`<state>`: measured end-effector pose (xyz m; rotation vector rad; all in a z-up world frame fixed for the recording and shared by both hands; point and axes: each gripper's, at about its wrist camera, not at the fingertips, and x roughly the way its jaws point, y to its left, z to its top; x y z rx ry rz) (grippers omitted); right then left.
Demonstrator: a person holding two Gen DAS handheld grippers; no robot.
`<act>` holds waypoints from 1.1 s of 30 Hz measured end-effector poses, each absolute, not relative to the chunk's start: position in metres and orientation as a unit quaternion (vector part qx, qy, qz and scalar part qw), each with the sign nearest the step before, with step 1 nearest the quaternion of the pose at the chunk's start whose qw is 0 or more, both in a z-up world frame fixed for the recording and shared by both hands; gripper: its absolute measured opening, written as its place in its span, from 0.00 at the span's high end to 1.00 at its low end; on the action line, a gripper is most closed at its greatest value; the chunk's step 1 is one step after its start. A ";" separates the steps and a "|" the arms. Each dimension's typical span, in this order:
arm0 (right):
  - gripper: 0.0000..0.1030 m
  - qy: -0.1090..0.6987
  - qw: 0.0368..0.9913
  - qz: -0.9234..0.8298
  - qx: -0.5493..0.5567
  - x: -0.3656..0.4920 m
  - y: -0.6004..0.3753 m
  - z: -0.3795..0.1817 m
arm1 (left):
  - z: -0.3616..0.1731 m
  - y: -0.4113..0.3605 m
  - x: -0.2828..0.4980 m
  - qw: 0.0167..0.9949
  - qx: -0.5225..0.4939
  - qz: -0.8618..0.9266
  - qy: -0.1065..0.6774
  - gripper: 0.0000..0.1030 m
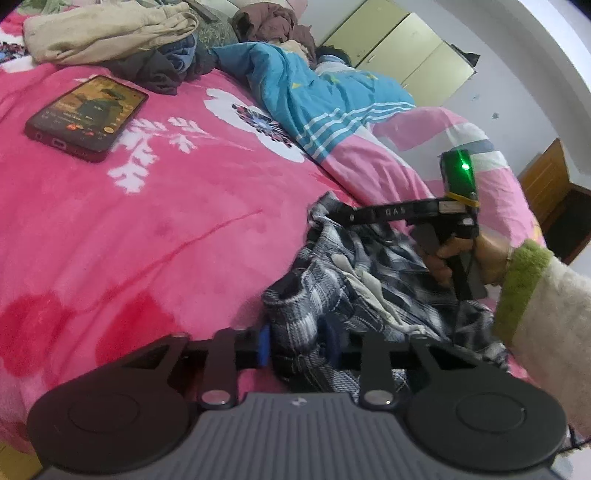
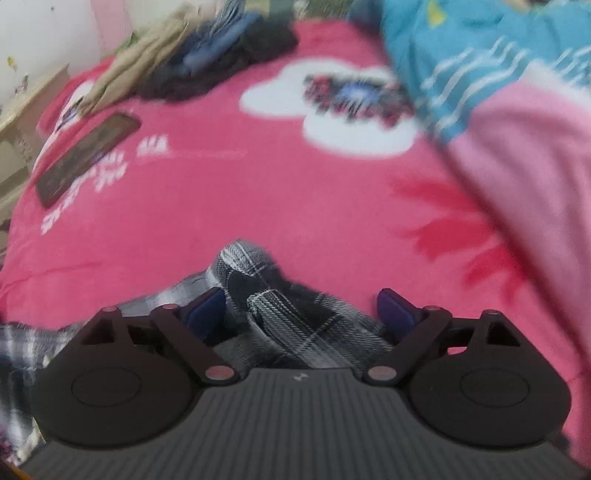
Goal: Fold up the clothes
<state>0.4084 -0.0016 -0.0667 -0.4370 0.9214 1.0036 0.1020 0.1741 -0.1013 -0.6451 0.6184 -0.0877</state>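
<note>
A black, white and blue plaid garment (image 1: 354,280) lies crumpled on the pink blanket (image 1: 166,221) at the lower right of the left wrist view. My left gripper (image 1: 298,345) is shut on a thick bunch of its fabric, with one blue pad (image 1: 263,345) showing. Farther off, a hand in a cream sleeve with a green cuff holds my right gripper (image 1: 332,216) at the garment's far edge. The right wrist view is blurred; there my right gripper (image 2: 301,315) stands open, and a fold of the plaid garment (image 2: 273,306) lies between its blue pads (image 2: 207,314).
A phone (image 1: 86,118) with a lit screen lies on the blanket at the left. A pile of clothes (image 1: 110,33) sits at the far end of the bed. A person lies under a blue and pink quilt (image 1: 332,103) along the right side. Cabinets (image 1: 406,48) stand behind.
</note>
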 end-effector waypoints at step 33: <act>0.67 0.304 0.866 0.372 -0.138 0.495 0.106 -0.051 | -0.072 0.241 0.242 0.923 -0.236 0.146 0.268 0.67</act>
